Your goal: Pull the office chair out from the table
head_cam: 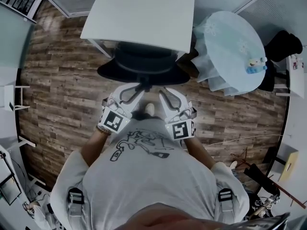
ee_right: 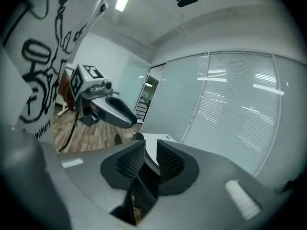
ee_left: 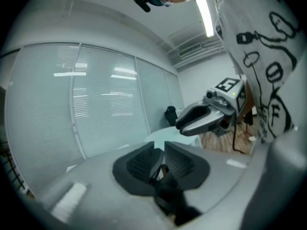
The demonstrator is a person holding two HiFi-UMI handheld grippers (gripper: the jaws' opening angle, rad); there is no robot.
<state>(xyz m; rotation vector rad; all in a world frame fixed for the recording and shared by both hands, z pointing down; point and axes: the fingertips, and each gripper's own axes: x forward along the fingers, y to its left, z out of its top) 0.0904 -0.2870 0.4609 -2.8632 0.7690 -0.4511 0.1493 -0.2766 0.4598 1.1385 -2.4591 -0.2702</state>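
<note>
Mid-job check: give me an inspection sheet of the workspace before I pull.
Surface: wood-plank floor; white table ahead.
Job's things: black office chair, partly tucked under the white table.
Clutter: small blue items on the round table to the right.
Grippers: left gripper and right gripper side by side, each shut on the office chair's back edge.
Cables: thin cord lying on the floor at the right.
Surroundings: glass partitions with blinds.
</note>
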